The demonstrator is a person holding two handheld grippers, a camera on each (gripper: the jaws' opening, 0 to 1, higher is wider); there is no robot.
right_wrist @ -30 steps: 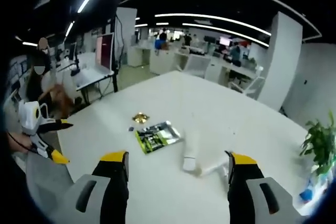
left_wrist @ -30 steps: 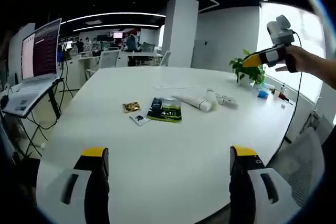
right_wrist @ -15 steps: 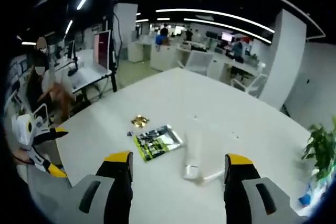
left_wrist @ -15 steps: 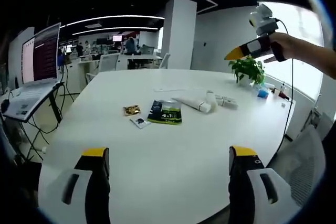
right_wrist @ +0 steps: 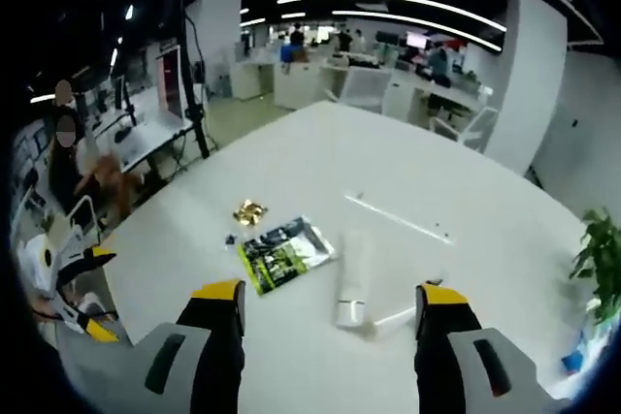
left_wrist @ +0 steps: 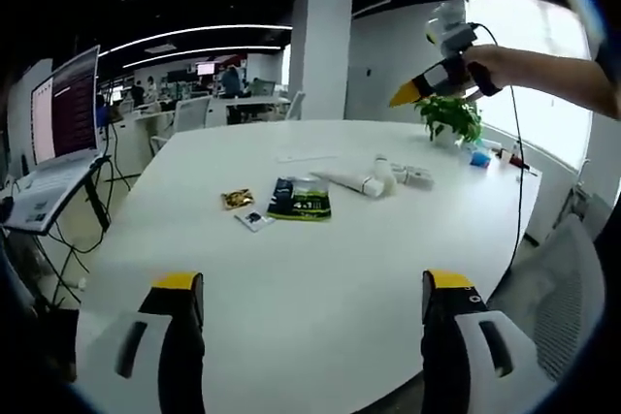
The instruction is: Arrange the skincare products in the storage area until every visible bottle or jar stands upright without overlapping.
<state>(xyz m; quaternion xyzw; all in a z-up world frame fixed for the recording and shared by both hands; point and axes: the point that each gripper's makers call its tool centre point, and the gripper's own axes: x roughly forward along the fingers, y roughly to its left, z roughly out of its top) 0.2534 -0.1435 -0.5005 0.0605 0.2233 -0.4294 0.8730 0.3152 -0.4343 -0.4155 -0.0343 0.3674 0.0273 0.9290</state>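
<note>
A white tube (left_wrist: 347, 179) lies on its side on the white table (left_wrist: 320, 278), with a small white bottle (left_wrist: 408, 175) lying just right of it. My left gripper (left_wrist: 312, 280) hovers open near the table's front edge, far from both. The right gripper (left_wrist: 424, 86) is held high over the far right of the table. In the right gripper view the white tube (right_wrist: 351, 280) and the small bottle (right_wrist: 392, 317) lie between and just beyond my open right gripper (right_wrist: 330, 292), well below it. The left gripper (right_wrist: 99, 292) stands open at the far left.
A green-black sachet (left_wrist: 299, 199), a gold packet (left_wrist: 237, 199) and a small sachet (left_wrist: 254, 220) lie left of the tube. A potted plant (left_wrist: 448, 118) stands at the far right edge, a laptop (left_wrist: 63, 109) on a stand to the left. A thin white strip (right_wrist: 398, 218) lies beyond the tube.
The right gripper has risen and swung left over the table, now looking down more steeply. The left view drifted slightly. The tube, bottle and sachets have not moved.
</note>
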